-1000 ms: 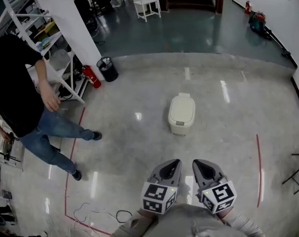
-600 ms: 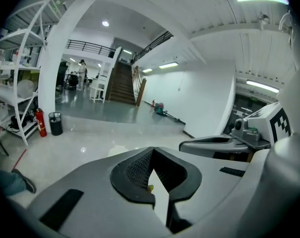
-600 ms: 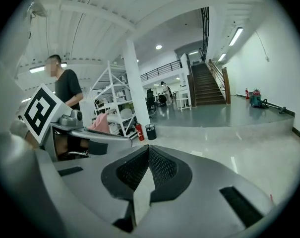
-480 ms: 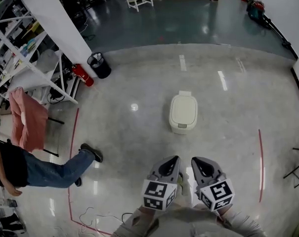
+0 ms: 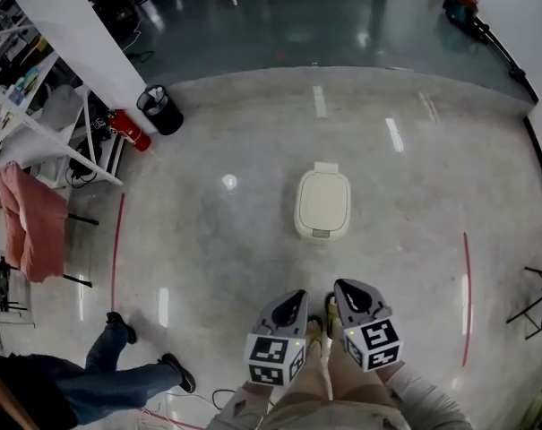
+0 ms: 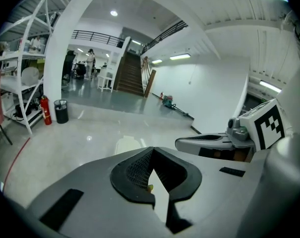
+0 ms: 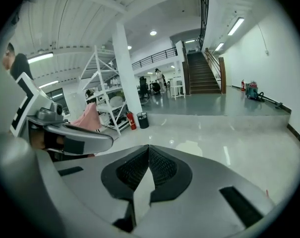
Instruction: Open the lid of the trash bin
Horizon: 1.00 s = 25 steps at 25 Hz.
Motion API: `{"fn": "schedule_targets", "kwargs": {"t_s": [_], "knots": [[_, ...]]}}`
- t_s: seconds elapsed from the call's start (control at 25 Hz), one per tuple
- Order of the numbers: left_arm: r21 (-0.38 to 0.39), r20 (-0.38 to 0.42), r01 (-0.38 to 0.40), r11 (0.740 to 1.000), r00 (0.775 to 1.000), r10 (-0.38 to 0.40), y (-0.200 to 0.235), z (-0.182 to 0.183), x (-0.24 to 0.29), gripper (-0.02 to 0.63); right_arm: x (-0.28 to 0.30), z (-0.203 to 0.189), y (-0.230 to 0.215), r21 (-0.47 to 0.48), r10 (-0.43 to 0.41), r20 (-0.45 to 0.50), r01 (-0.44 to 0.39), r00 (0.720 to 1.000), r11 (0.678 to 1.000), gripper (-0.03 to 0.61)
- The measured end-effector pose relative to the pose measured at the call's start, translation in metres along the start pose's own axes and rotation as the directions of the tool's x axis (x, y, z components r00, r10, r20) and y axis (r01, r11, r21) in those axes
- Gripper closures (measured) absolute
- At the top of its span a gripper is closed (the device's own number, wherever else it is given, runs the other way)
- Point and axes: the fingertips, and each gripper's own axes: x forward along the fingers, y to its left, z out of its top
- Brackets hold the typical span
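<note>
A cream trash bin (image 5: 322, 204) stands on the glossy floor ahead of me, its lid down flat. In the head view both grippers are held low and close together, well short of the bin. The left gripper (image 5: 295, 297) and the right gripper (image 5: 343, 288) both point toward it. In the left gripper view the left gripper (image 6: 151, 149) has its jaw tips touching and nothing between them, and the bin (image 6: 128, 144) shows pale just beyond. The right gripper (image 7: 149, 148) is likewise shut and empty, with the bin (image 7: 190, 148) past its tips.
A person in jeans (image 5: 118, 385) is at the lower left near loose cables (image 5: 224, 396). A white rack (image 5: 47, 115), pink cloth (image 5: 33, 222), fire extinguisher (image 5: 127, 130) and black wastebasket (image 5: 159, 109) line the left. Red tape lines (image 5: 465, 294) mark the floor.
The person has walked from the left side down to the lower left corner. My view has moved forward over the floor. Both grippers stay shut and together.
</note>
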Motion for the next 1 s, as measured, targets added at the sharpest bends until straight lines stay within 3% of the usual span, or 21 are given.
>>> {"fn": "schedule_targets", "kwargs": {"t_s": [0.28, 0.6, 1.0], "knots": [[-0.072, -0.054, -0.041, 0.997, 0.998, 0.037, 0.023, -0.023, 0.046, 0.609, 0.078, -0.035, -0.054, 0.005, -0.032, -0.089, 0.033, 0.995, 0.999, 0.578], [-0.123, -0.082, -0.063, 0.99, 0.995, 0.053, 0.049, -0.049, 0.09, 0.609, 0.167, -0.101, -0.104, 0.011, -0.088, -0.213, 0.092, 0.973, 0.996, 0.578], [-0.163, -0.102, -0.069, 0.984, 0.993, 0.052, 0.062, -0.081, 0.117, 0.609, 0.25, -0.182, -0.134, 0.002, -0.135, -0.373, 0.146, 0.918, 0.989, 0.579]]}}
